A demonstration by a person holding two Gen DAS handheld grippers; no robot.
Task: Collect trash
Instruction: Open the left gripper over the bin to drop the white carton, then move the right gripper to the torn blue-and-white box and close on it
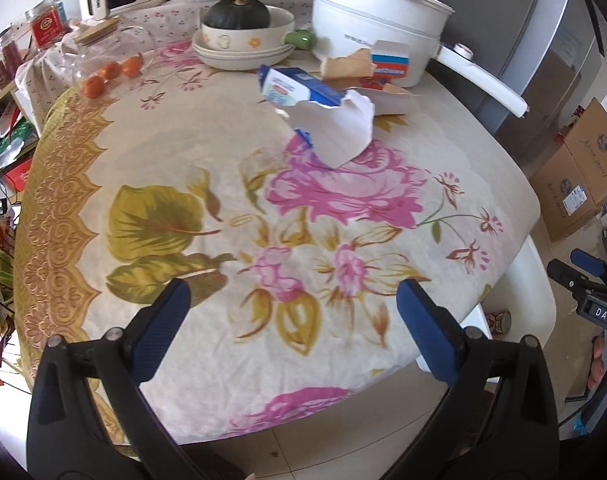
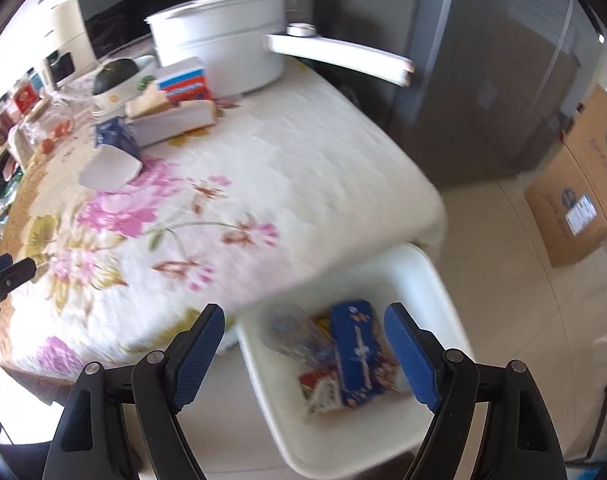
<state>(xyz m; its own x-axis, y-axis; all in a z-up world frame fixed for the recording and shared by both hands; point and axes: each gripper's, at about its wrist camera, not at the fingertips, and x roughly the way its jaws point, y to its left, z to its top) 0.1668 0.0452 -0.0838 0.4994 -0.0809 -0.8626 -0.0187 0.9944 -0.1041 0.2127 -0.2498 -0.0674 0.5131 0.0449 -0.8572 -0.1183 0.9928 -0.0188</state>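
- Now both my grippers, left gripper [image 1: 293, 308] and right gripper [image 2: 303, 332], stand released, nothing between the fingers.
- My right hovers over the white plastic bin [image 2: 435, 280] beside the table's near corner, boxes already inside.
- Next, I judge: reach the torn blue-and-white carton [image 1: 303, 88] by the table's far edge.

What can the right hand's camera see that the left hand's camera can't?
Only the right wrist view looks into the white bin, where a blue box and other wrappers lie, under the empty, open right gripper. Only the left wrist view shows the open left gripper from behind and the orange fruits. Both show the flowered tablecloth, the torn blue carton and the white pot.
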